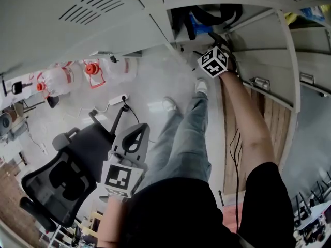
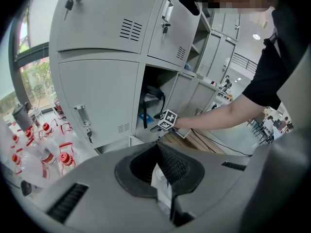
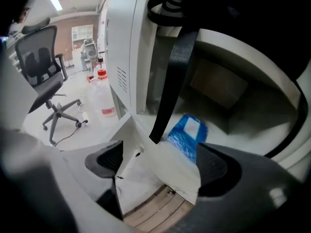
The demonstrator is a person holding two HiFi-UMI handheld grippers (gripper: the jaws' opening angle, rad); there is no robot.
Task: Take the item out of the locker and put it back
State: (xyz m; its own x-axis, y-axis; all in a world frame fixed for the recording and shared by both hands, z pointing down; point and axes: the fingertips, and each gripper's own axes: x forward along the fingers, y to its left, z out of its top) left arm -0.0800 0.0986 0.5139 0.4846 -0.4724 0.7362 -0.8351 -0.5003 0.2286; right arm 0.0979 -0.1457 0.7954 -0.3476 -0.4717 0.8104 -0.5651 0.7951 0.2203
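Observation:
The open locker compartment (image 1: 178, 35) holds a black bag (image 1: 222, 12) and a blue packet (image 1: 199, 20). My right gripper (image 1: 219, 39) reaches to the compartment's mouth. In the right gripper view its jaws (image 3: 158, 164) stand open with nothing gripped. The bag's black strap (image 3: 170, 81) hangs down just ahead of them, and the blue packet (image 3: 188, 135) lies on the shelf behind it. My left gripper (image 1: 135, 134) hangs low beside the person's hip, away from the locker. Its jaws (image 2: 158, 152) look shut, with nothing held. From there the right gripper (image 2: 158, 125) shows at the locker opening.
The compartment's grey door (image 1: 269, 50) stands open to the right. A black office chair (image 1: 67, 174) stands at lower left, with water bottles (image 1: 57, 79) and a power strip (image 1: 118, 99) on the floor. A wooden panel (image 1: 258, 112) leans beside the lockers.

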